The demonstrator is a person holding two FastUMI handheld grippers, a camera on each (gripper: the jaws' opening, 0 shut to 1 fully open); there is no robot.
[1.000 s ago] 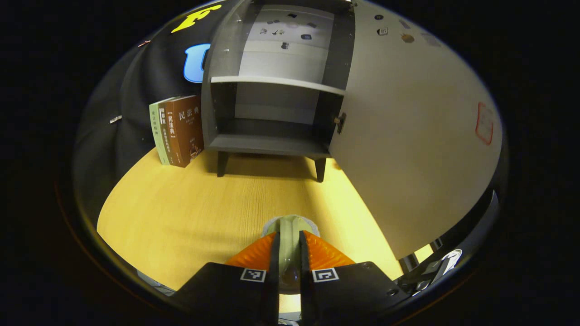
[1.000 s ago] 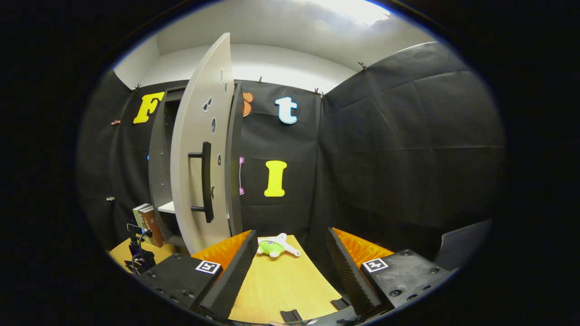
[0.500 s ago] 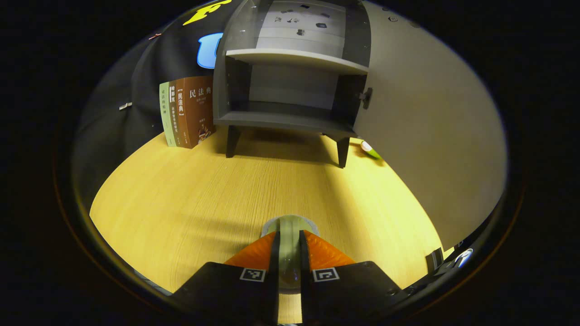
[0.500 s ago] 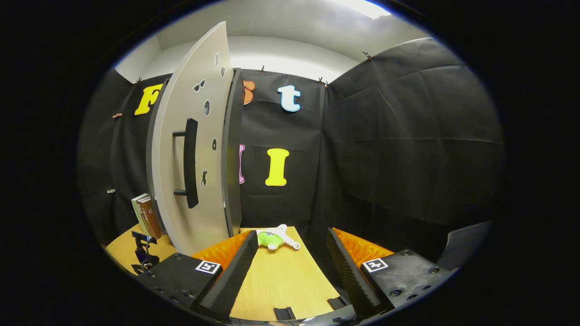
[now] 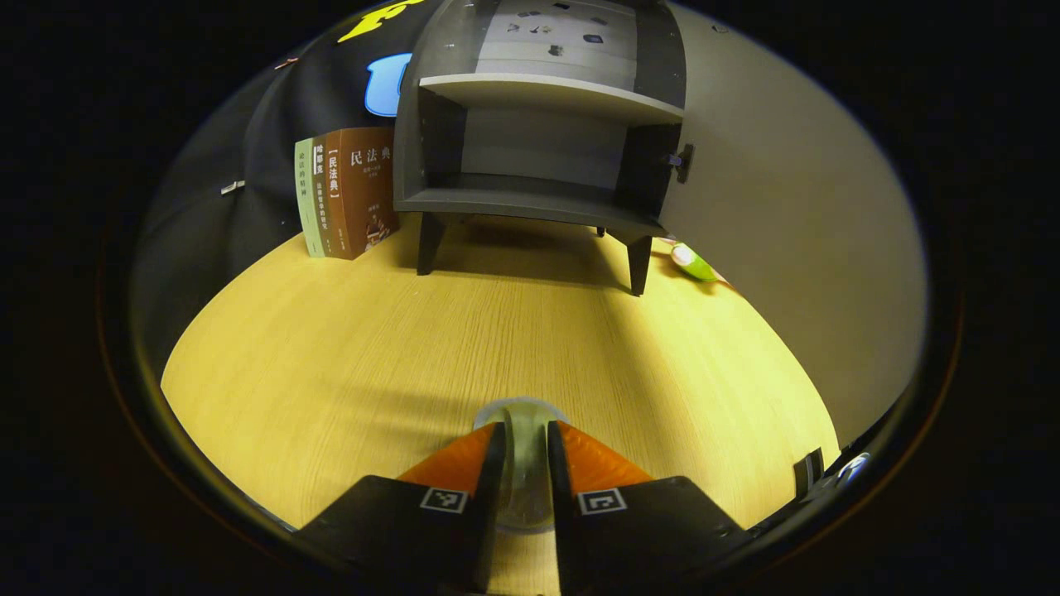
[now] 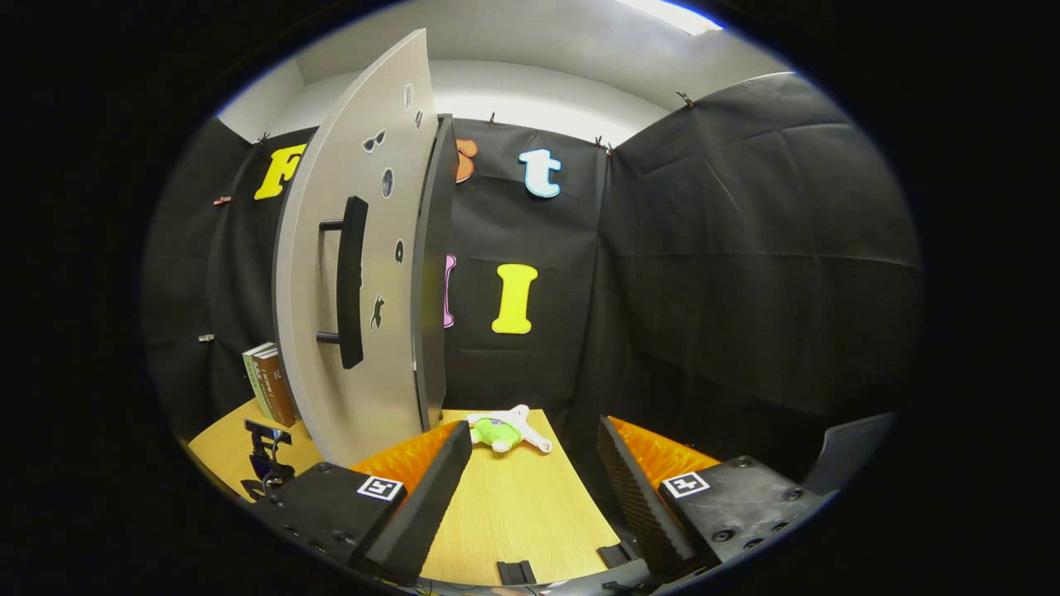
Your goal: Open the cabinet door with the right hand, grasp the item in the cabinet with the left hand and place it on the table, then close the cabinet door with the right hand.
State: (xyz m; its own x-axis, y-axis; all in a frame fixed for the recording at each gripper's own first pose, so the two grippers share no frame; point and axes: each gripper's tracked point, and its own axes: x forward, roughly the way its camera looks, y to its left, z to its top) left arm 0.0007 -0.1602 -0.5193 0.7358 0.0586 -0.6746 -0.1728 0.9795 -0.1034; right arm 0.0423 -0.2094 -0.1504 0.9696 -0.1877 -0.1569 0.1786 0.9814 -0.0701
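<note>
The grey cabinet [image 5: 530,157] stands open on the wooden table [image 5: 331,348], and both of its shelves are bare. Its pale door [image 5: 787,215] swings out to the right. A pale, translucent round item [image 5: 520,414] sits low over the table in front of the cabinet, with my left gripper [image 5: 522,451] shut on it. In the right gripper view the door [image 6: 331,389] shows its outer face with a black bar handle [image 6: 352,281]. My right gripper [image 6: 530,463] hangs open to the right of the door, apart from the handle, with nothing between its fingers.
Upright books [image 5: 344,199] lean against the wall left of the cabinet. A green and white toy [image 6: 501,430] lies on the table by the door's hinge side, also seen as the toy [image 5: 694,263] near the cabinet's right leg. A small black device [image 6: 263,451] stands at the table's left.
My left gripper has drawn back from the cabinet and lower toward the table, still holding the item. The right gripper has shifted slightly, and the door shows more of its face.
</note>
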